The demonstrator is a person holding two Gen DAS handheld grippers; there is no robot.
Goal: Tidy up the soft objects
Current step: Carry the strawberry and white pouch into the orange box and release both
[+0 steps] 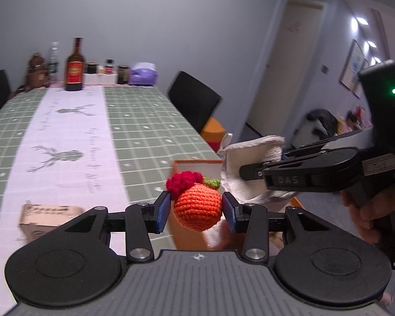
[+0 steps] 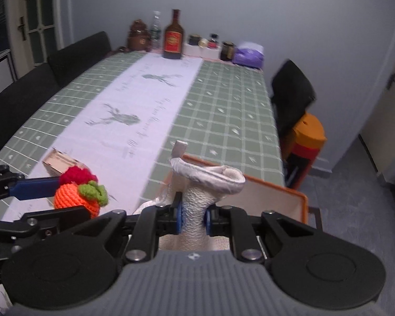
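Note:
My left gripper [image 1: 196,212] is shut on an orange crocheted fruit [image 1: 198,206] with a red tuft and a green leaf, held in the air above the table's near right edge. It also shows in the right wrist view [image 2: 76,198], at the left. My right gripper [image 2: 193,221] is shut on a white towel-like cloth [image 2: 197,210] with a hanging loop, bunched between its blue pads. The cloth also shows in the left wrist view [image 1: 247,168], to the right of the fruit. An orange-rimmed box [image 2: 300,200] sits just behind and below both held things.
The long table has a green checked cloth [image 2: 223,110] and a white deer runner [image 2: 134,115]. A small cardboard box [image 1: 48,217] lies near the front. Bottles and jars [image 2: 173,35] and a purple pack [image 2: 250,52] stand at the far end. Black chairs [image 1: 194,102] flank the table.

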